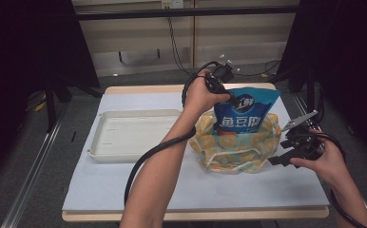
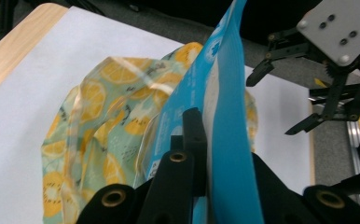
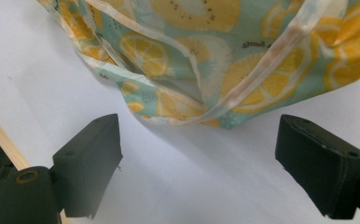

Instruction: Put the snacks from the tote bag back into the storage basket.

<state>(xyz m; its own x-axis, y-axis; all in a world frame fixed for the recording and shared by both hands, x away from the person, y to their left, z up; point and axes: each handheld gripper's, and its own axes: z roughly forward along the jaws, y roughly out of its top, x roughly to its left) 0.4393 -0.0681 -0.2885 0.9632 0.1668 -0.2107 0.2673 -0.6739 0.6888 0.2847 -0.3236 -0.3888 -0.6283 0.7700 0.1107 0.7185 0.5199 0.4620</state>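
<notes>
Left tool (image 2: 201,154) clamped on top edge of blue snack pouch (image 1: 245,111), standing in lemon-print bag (image 1: 234,147) on surface (image 1: 124,183); right tool (image 3: 199,163) open beside bag; risk: thin edge slips, pouch topples.

We see the blue snack pouch (image 1: 245,111) with its lower part hidden inside the lemon-print bag (image 1: 234,149); in the left gripper view its top and bottom run off the frame, and the print on it is too blurred to read
</notes>
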